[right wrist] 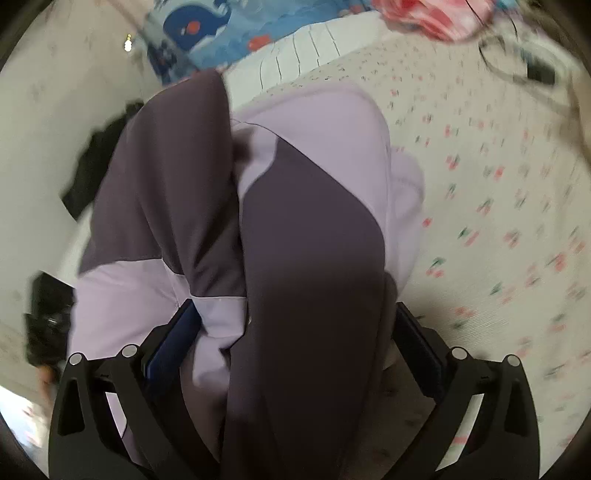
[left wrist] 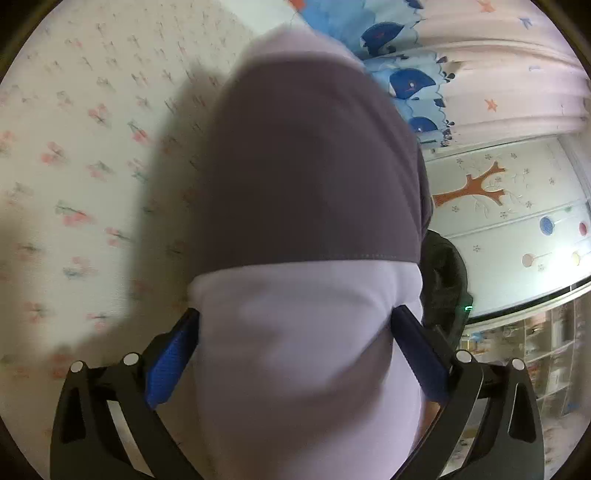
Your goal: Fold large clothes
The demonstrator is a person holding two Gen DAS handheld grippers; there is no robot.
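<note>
A large garment in lilac and dark purple panels (left wrist: 306, 206) fills the left wrist view and hangs over the cherry-print bed sheet (left wrist: 81, 155). My left gripper (left wrist: 295, 325) has its jaws wide apart with the lilac cloth bunched between the blue pads (left wrist: 170, 362). In the right wrist view the same garment (right wrist: 303, 236) drapes over my right gripper (right wrist: 295, 321), whose jaws also stand wide with dark purple and lilac folds between them. The fingertips of both are hidden by cloth. Both views are motion-blurred.
The bed sheet (right wrist: 498, 192) spreads to the right. A whale-print blue curtain (left wrist: 399, 74) and a cupboard with a tree decal (left wrist: 480, 184) stand behind. A black cable and plug (right wrist: 535, 74) and a pink cloth (right wrist: 436, 18) lie at the bed's far end. Dark clothing (right wrist: 96, 162) lies left.
</note>
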